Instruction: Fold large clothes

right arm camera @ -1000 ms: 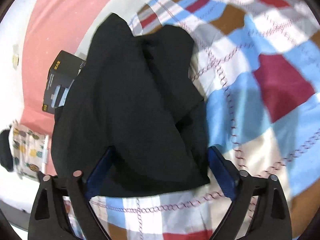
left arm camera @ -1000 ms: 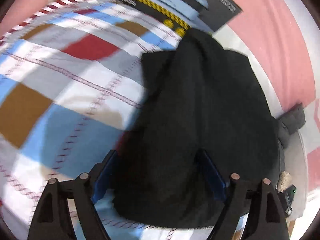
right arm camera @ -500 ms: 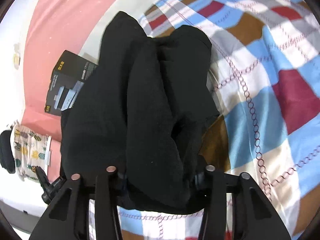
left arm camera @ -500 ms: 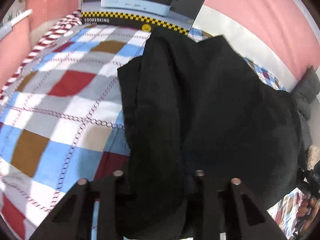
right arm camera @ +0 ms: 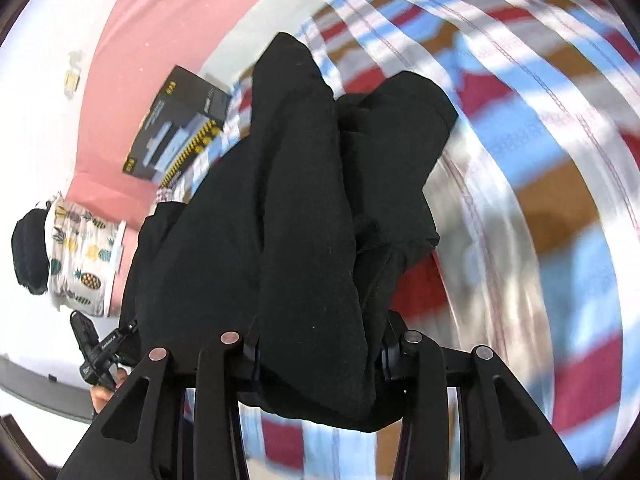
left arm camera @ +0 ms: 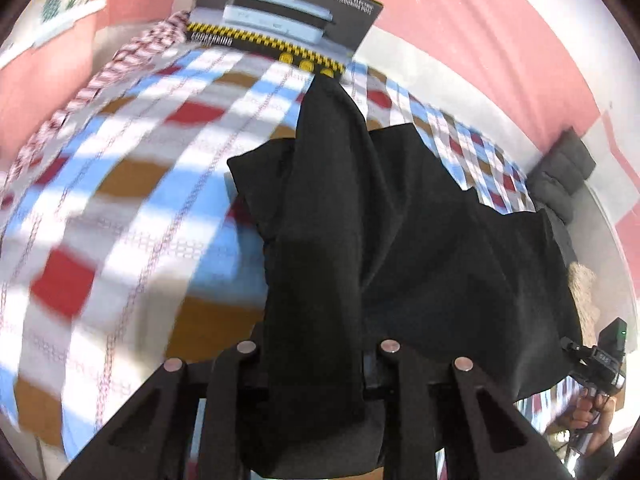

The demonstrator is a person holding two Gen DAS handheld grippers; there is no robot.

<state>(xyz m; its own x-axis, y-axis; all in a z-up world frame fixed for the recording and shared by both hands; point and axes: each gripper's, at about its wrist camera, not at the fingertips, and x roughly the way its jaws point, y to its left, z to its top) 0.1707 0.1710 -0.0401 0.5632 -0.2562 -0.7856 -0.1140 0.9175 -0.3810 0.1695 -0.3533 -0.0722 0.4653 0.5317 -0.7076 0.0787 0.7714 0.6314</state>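
Observation:
A large black garment (left arm camera: 384,232) hangs bunched between both grippers above the checked bedspread (left arm camera: 120,200). My left gripper (left arm camera: 316,364) is shut on one edge of it; the cloth fills the gap between the fingers. My right gripper (right arm camera: 320,352) is shut on the other edge of the black garment (right arm camera: 304,208), which drapes away in thick folds. Its far end trails toward the back of the bed. The fingertips are hidden by cloth in both views.
A black appliance box (left arm camera: 284,20) stands at the far end of the bed by the pink wall (left arm camera: 500,48); it also shows in the right wrist view (right arm camera: 176,124). A dark grey bundle (left arm camera: 564,176) lies at the bed's right edge. A pineapple-print cloth (right arm camera: 84,260) hangs left.
Both grippers went from open around the garment's near edge to shut on it, then lifted it; the cloth now hangs bunched and higher off the bedspread.

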